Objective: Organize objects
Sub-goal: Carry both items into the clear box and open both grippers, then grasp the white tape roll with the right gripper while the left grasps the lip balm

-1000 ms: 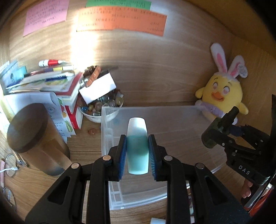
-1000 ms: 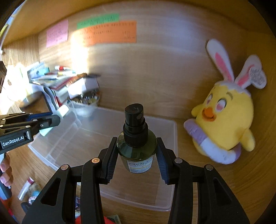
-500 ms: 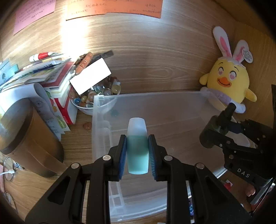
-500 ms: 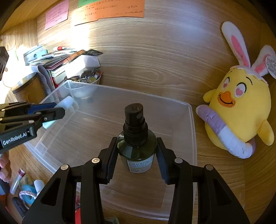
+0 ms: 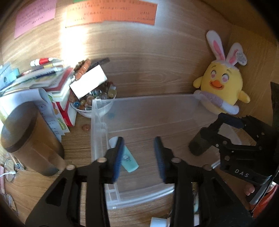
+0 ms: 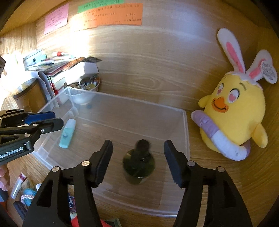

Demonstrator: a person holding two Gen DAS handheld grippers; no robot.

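**A:** Take the clear plastic bin (image 6: pixel 184 132) as the landmark. What sits to its left?

**B:** Outside its left wall are a brown lidded canister (image 5: pixel 26 138), a leaning stack of books (image 5: pixel 50 82), and a bowl of marbles (image 5: pixel 92 103) touching the bin's back left corner. Sticky notes (image 5: pixel 111 12) hang on the wooden wall behind.

**A:** And inside the bin, on that side?

**B:** A teal tube with a white cap (image 6: pixel 67 133) lies flat on the bin floor, close to the left wall. The left gripper (image 5: pixel 139 157) hovers above it. Its jaws have just been opening; they stand moderately apart with nothing pressed between them, and the tube lies below, free of the pads.

**A:** Further right?

**B:** A dark green spray bottle (image 6: pixel 138 164) stands upright on the bin floor, right of centre, slightly blurred. The right gripper (image 6: pixel 137 160) brackets it with jaws that have just been opening; they are wide, with a clear gap on each side of the bottle, so it is not gripped. A yellow chick plush with bunny ears (image 6: pixel 233 115) leans just outside the bin's right wall.

**A:** How should the release be finished well?

**B:** I judge both hands should lift straight up and back, keeping the jaws wide. The bottle is tall and may tip if a pad brushes its neck.
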